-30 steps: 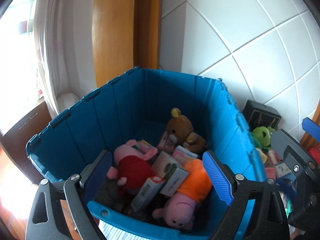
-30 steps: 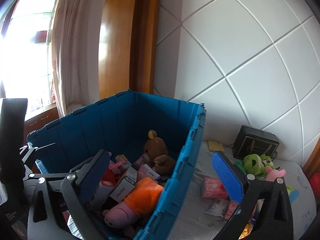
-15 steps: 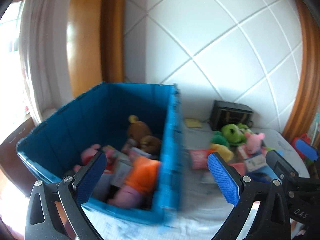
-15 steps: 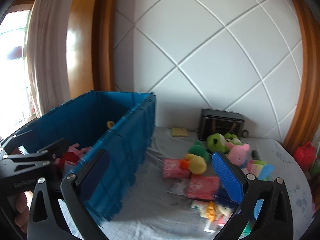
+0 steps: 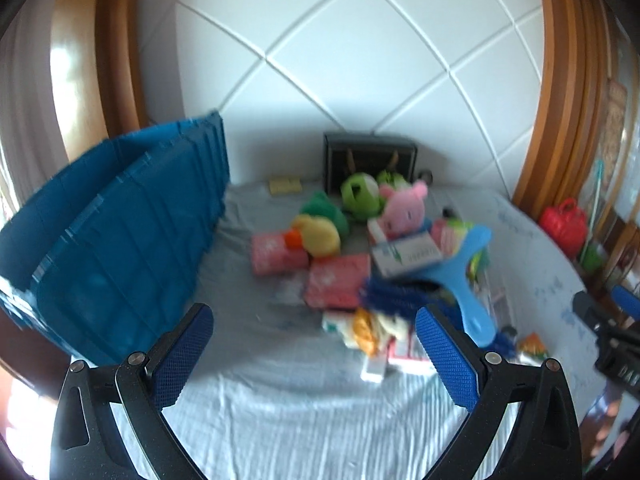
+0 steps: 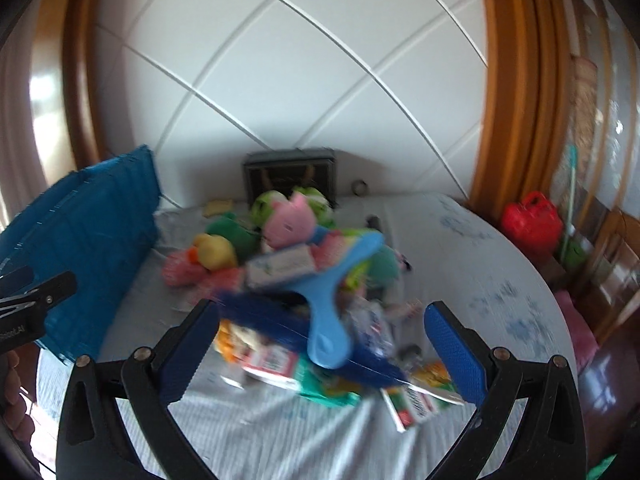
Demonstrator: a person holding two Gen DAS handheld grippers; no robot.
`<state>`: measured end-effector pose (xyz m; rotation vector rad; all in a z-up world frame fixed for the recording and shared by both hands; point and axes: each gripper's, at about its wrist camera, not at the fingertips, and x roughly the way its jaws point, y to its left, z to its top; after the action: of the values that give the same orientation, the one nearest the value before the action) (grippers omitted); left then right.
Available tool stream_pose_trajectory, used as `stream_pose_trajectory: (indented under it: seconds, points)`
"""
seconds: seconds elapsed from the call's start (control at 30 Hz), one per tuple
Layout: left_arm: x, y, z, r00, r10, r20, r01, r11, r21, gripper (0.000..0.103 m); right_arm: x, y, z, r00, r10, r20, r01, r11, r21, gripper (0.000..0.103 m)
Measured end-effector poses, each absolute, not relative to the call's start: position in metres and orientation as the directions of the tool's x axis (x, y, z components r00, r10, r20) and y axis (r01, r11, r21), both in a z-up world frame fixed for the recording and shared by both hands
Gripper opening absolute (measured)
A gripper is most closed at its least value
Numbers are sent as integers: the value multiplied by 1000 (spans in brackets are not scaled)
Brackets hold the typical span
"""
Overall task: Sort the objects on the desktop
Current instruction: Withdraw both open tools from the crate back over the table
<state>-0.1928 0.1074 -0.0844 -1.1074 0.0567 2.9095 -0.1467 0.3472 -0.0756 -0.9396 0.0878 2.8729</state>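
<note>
A heap of toys and small boxes lies on the grey cloth: a pink pig plush (image 5: pixel 404 206) (image 6: pixel 286 220), a green frog plush (image 5: pixel 360 196), a yellow duck plush (image 5: pixel 316 234) (image 6: pixel 214 252), pink packets (image 5: pixel 338 280) and a blue brush (image 5: pixel 464 276) (image 6: pixel 326 304). The blue crate (image 5: pixel 120 232) (image 6: pixel 88 232) stands at the left. My left gripper (image 5: pixel 312 340) is open and empty before the heap. My right gripper (image 6: pixel 320 336) is open and empty just above the brush. Both views are blurred.
A dark box (image 5: pixel 370 160) (image 6: pixel 290 172) stands against the white tiled wall behind the heap. A red container (image 5: pixel 562 224) (image 6: pixel 530 220) sits beyond the table's right edge. The right gripper's body (image 5: pixel 616 340) shows at the right edge of the left wrist view.
Both grippers have swung right, away from the blue crate, and now face the heap of toys on the cloth. Both stay open and empty.
</note>
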Motion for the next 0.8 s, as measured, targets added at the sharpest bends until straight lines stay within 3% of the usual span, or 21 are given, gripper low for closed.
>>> stream_pose_trajectory:
  seconds: [0.23,0.8]
  points:
    - [-214,125,-117,-696,-42,-717,-18,-997,76,102,-151,394,-117,-742,67,-666,-145,-988,61,103]
    - [-343,103,-184,-595,-46,-802,11,-999,49,102,-261,369,-166,-648,64,-759,-114,-993,14,103]
